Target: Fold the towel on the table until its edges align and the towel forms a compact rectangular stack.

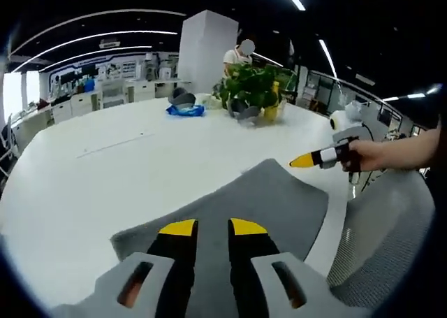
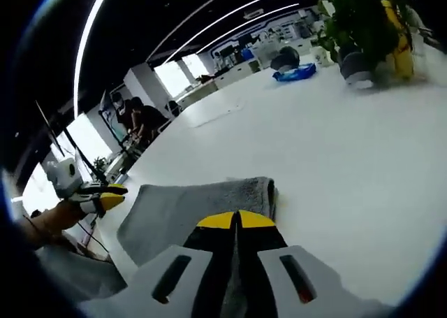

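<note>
**Inspector:** On the table (image 1: pixel 84 185), near its edge, the towel (image 1: pixel 265 199) lies grey and partly flat. Left gripper (image 1: pixel 212 226) hangs over it, fingers a little apart, grasping nothing. Right gripper (image 2: pixel 236 219) has its fingers pressed together, tips at the towel's (image 2: pixel 188 206) near hem; whether cloth is pinched between them I cannot tell.

**Clerk:** Which step, by your judgement?

**Inspector:** A fold in preparation. One edge already looks doubled at the right-hand corner in the right gripper view, but no compact stack exists. The next move calls for a hold on two corners of one edge, then carrying that edge across to meet the opposite one squarely.

**Clerk:** Any writing or brands?

**Inspector:** None legible. Plant (image 1: pixel 255 87) and blue item (image 1: pixel 186 110) at the table's far side carry no readable label; wall signage is too small.
</note>
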